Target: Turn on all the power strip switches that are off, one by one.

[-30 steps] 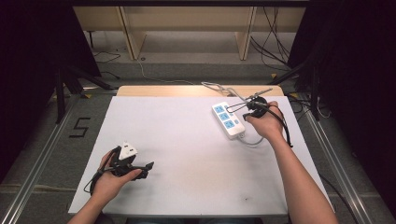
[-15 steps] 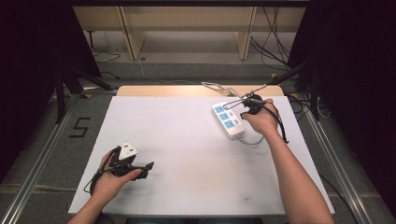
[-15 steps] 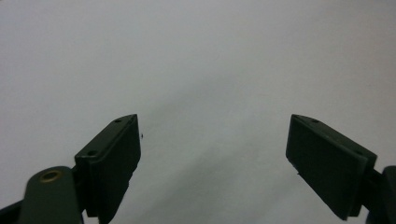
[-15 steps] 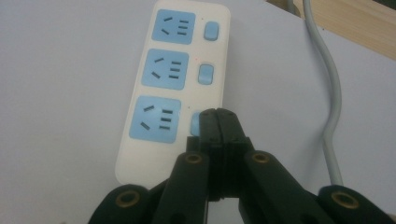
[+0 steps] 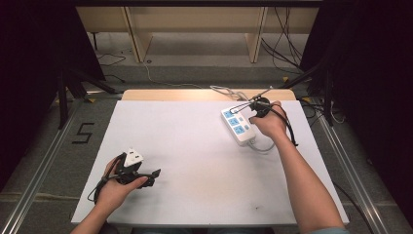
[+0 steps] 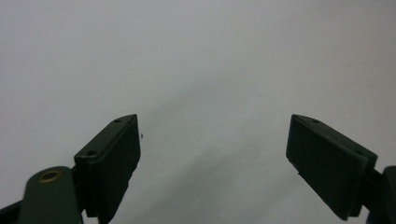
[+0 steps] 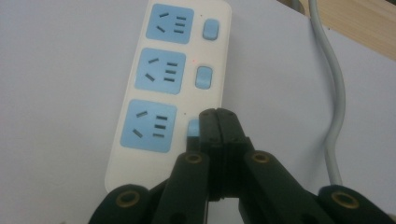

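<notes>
power strip point(image 5: 238, 126) — white, with three blue socket faces and three small blue switches — lies flat on the white table point(image 5: 195, 161), toward its far right part. its long axis runs on a diagonal in the high view, from far-left to near-right, and its grey cord point(image 5: 263, 146) leaves the near-right end and curls beside the person's right hand point(image 5: 269, 123). in the right gripper view the strip point(image 7: 168, 88) runs away from the camera, socket faces in a column on the left, switches in a column on the right. a tiny red dot glows beside the middle switch point(image 7: 203, 77). no brand or lettering can be read on the strip.

right gripper point(image 7: 217, 119) has its jaws pressed together, tips resting at the nearest switch point(image 7: 192, 128), which they partly cover; whether they press it down cannot be told.

left gripper point(image 6: 212, 140) sits over bare table at the near left, jaws wide apart with nothing between them. in the high view the left hand point(image 5: 117, 187) holds it low over the surface, a white plate on its top.

on the floor left of the table, a dark mark reads "5" point(image 5: 84, 132).
</notes>
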